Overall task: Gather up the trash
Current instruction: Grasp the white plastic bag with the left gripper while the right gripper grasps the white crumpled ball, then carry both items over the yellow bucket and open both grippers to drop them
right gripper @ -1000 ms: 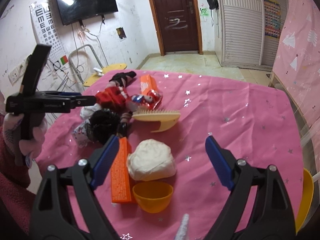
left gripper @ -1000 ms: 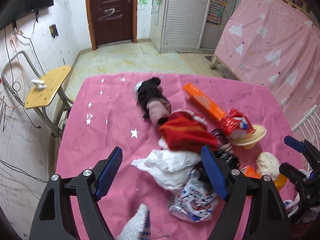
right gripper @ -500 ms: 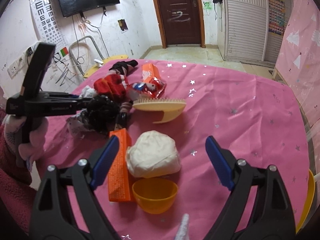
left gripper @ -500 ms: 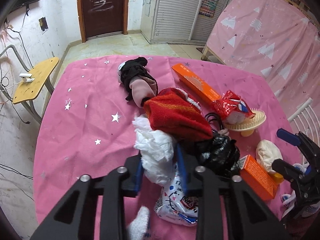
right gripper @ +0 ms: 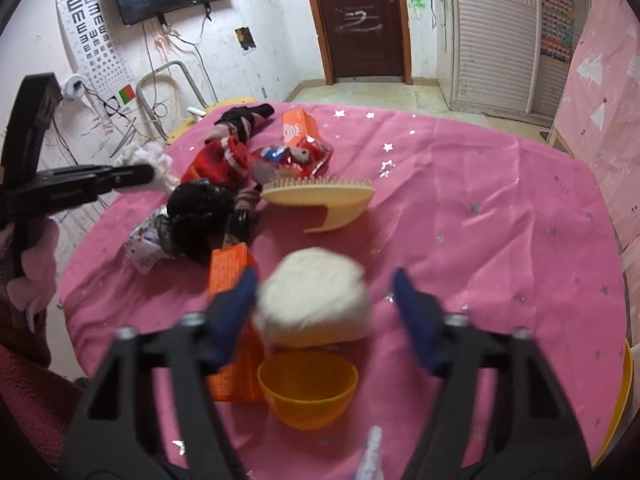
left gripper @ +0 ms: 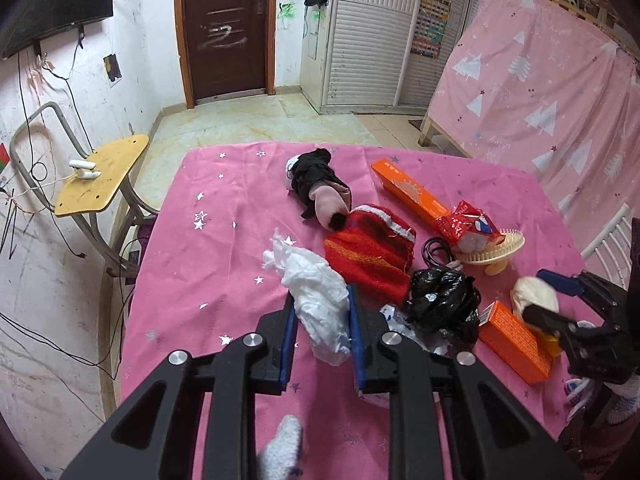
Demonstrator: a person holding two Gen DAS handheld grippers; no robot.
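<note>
Your left gripper point(left gripper: 320, 320) is clamped on the crumpled white tissue point(left gripper: 316, 300) at lower centre of the left wrist frame. Your right gripper point(right gripper: 326, 312) is spread wide around the white wad point(right gripper: 316, 300). The orange bowl point(right gripper: 308, 392) below it holds nothing visible.

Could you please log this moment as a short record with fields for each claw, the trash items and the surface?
left claw: shut on white crumpled tissue, lifted off the cloth
right claw: open, straddling white lump, not closed
trash on table: black plastic bag, red snack wrapper, printed wrapper
other items: red knit hat, comb, yellow bowl, two orange boxes
surface: pink star-print tablecloth
</note>
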